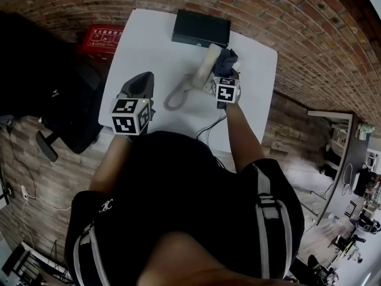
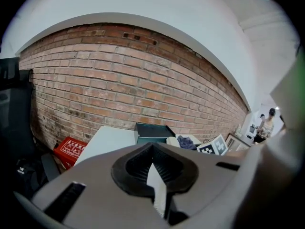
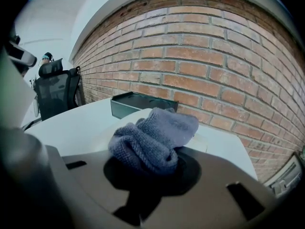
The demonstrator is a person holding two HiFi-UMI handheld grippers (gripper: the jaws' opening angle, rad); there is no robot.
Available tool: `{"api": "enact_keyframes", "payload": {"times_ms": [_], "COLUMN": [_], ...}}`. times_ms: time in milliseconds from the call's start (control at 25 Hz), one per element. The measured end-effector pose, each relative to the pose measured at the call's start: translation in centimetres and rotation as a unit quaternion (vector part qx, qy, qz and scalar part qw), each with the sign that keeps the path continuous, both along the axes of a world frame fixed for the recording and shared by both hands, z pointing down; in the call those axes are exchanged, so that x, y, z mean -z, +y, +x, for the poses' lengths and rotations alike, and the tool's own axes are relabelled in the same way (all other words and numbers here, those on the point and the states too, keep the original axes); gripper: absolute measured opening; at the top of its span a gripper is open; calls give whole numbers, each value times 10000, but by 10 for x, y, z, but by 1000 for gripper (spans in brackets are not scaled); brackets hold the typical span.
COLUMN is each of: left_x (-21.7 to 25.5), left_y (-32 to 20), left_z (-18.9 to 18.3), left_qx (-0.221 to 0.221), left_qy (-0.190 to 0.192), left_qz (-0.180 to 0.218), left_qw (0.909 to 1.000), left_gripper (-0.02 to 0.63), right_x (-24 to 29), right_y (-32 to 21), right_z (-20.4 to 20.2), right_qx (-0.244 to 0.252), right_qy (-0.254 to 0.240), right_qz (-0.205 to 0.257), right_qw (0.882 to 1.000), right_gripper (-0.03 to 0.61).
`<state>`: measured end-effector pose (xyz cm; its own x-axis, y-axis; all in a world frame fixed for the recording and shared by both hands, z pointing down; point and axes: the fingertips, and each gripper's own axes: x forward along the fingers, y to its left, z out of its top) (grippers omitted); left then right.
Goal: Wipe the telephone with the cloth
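Note:
A cream telephone [image 1: 209,63] lies at the far middle of the white table [image 1: 149,46], its coiled cord [image 1: 176,98] looping toward me. My right gripper [image 1: 226,71] is shut on a bunched blue-grey cloth [image 1: 227,60] that rests on the telephone's right side. In the right gripper view the cloth [image 3: 152,137] bulges out of the jaws over the phone's pale top [image 3: 202,142]. My left gripper [image 1: 143,80] hovers over the table's left part, shut and holding nothing, a good way left of the phone. In the left gripper view the phone [image 2: 173,140] and the cloth [image 2: 186,142] show far off.
A dark flat box [image 1: 200,28] sits at the table's far edge, just behind the phone. A red box [image 1: 102,39] lies on the floor at the far left, beside a black office chair [image 1: 59,100]. A thin black cable [image 1: 211,127] runs off the near edge. Brick wall surrounds.

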<state>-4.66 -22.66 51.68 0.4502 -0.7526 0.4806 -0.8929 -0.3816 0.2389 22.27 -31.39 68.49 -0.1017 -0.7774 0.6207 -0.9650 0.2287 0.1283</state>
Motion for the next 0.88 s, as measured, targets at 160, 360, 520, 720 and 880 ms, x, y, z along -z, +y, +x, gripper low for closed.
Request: {"api": "enact_keyframes", "payload": {"times_ms": [160,360,520,720,880], "left_x": [1,2,0,3,4], "left_y": [-7,-10,-10,-10,-9], "left_z": [10,18,15,12,10], "left_qx": [-166,-301,-298,-271,-270], "left_qy": [69,110,184,238,254], "left_qz": [16,22,-22,-22,0], "left_qw": [9998,9995,9994,9993,9993], "left_gripper": [-6,-6,-6,-6,-6], "right_x": [-2,-7,-13,-10,-19], "right_y": [12,34,40,42,53], "right_z": [-6,-18,-18,-19,-22], "right_qx": [-37,133,64,82,59], "right_qy": [-55,165,116,123,110], "right_qz": [45,50,-1,15,7], "right_qw": [10000,9998,9999,9999,9999], "right_gripper": [61,61,61,61,61]}}
